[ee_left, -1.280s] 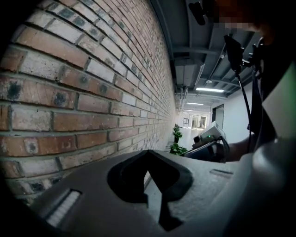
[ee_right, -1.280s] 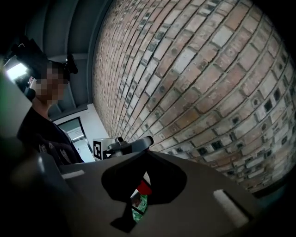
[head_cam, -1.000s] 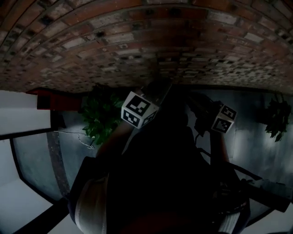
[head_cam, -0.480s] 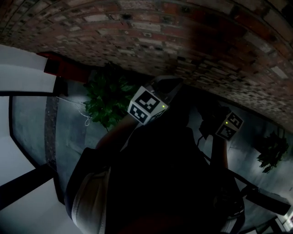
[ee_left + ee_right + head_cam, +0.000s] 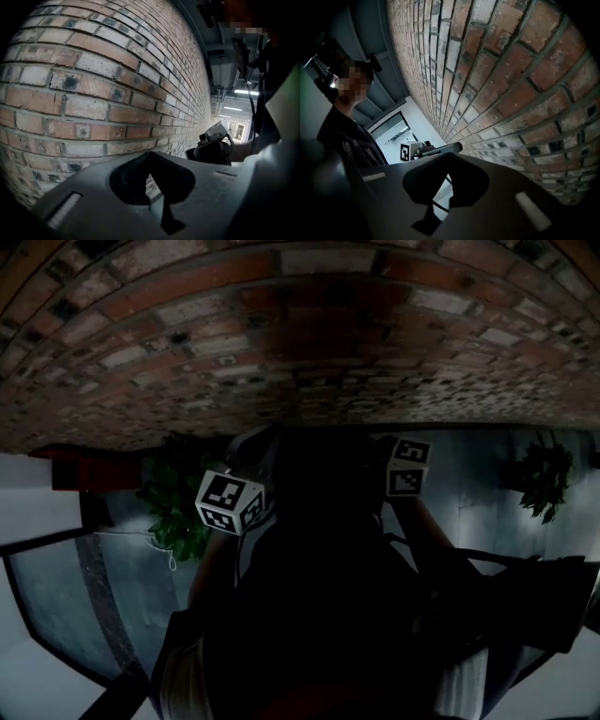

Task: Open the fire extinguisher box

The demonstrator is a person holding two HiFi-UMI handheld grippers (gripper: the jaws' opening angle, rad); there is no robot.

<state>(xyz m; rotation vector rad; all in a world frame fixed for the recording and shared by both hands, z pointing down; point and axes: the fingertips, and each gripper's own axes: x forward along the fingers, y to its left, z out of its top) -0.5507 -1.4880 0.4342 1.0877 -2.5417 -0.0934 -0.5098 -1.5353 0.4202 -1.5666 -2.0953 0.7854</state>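
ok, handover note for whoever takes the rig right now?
Left gripper: shut, empty, by the brick wall.
Right gripper: shut, empty, by the same wall.
Red box, probably the extinguisher box: at the wall's foot, far left in the head view, beside a plant. Neither gripper touches it.
Done: nothing visible.
Left: reach the box, open it.
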